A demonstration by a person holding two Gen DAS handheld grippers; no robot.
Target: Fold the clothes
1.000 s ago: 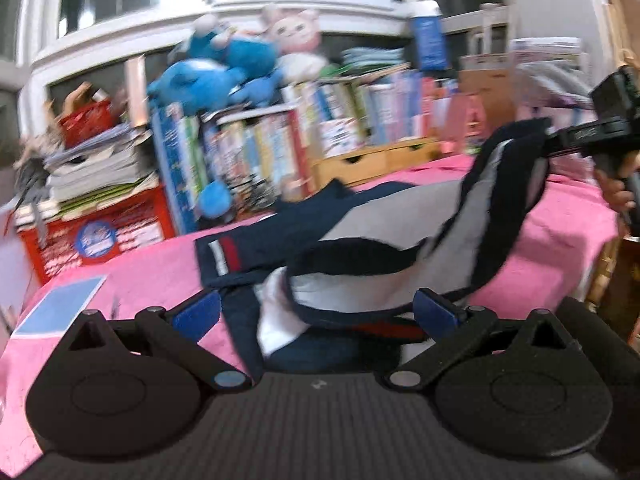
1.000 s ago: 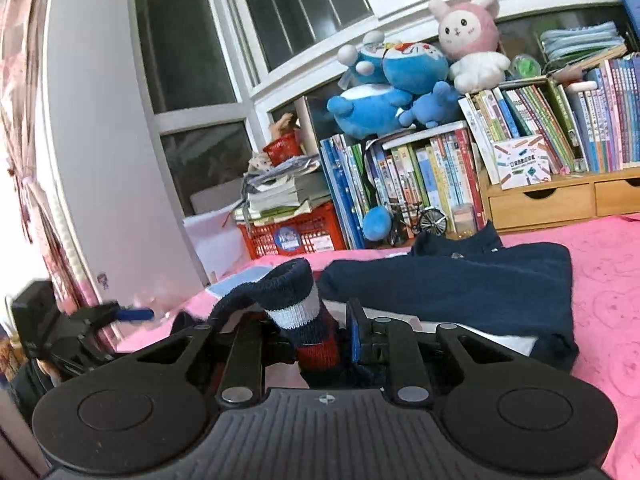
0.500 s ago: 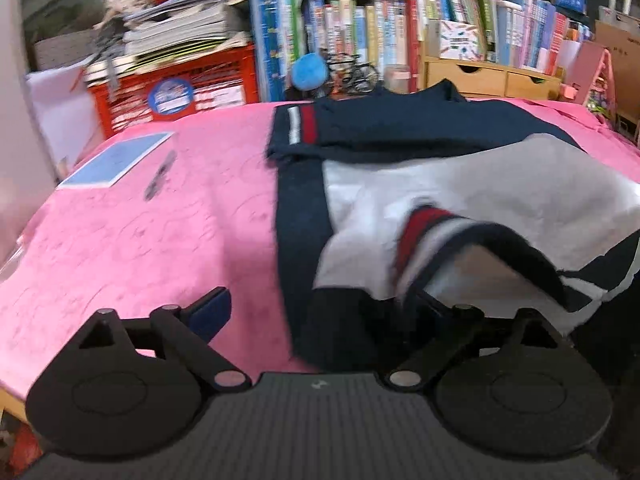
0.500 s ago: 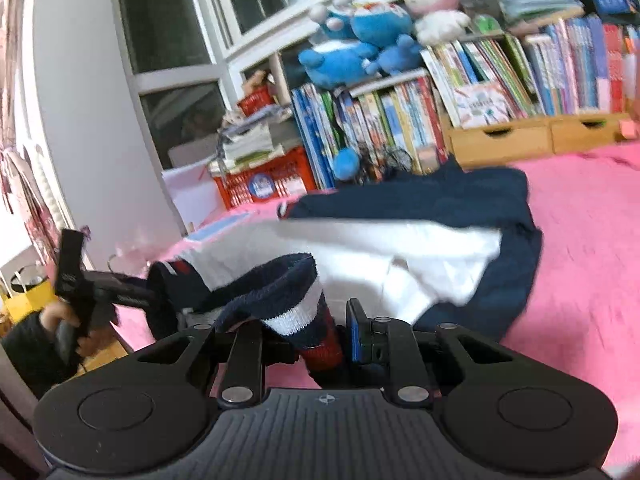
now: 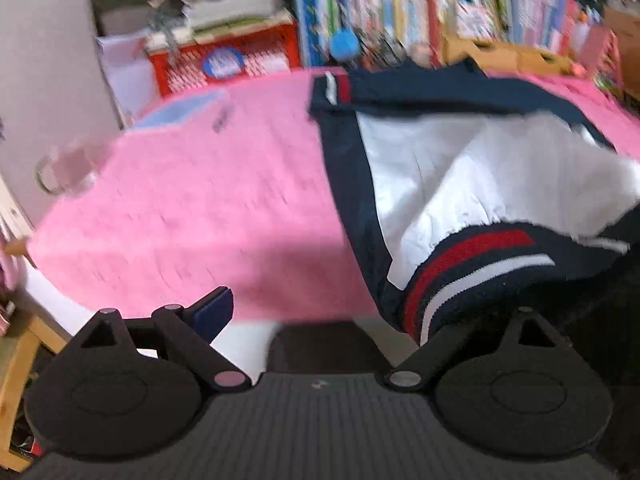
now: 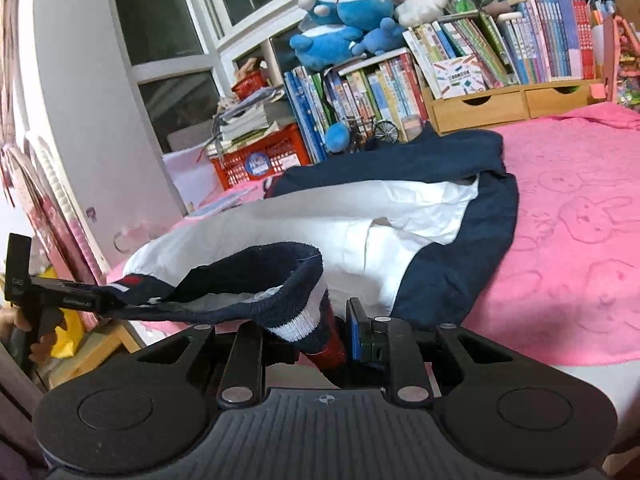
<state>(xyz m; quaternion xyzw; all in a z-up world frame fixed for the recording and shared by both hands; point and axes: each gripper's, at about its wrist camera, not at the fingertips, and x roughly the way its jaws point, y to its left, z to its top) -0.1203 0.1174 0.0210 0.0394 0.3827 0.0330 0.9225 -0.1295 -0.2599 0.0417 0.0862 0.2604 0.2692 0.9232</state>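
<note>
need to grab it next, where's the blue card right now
In the left wrist view the blue card lies flat on the pink cover, upper left, just in front of the red crate.

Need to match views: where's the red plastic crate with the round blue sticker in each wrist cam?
Left wrist: the red plastic crate sits top, left of centre, behind the pink blanket.
Right wrist: crate mid-left, under stacked papers.
Shared landmark: the navy-and-white jacket lies in front of it.
</note>
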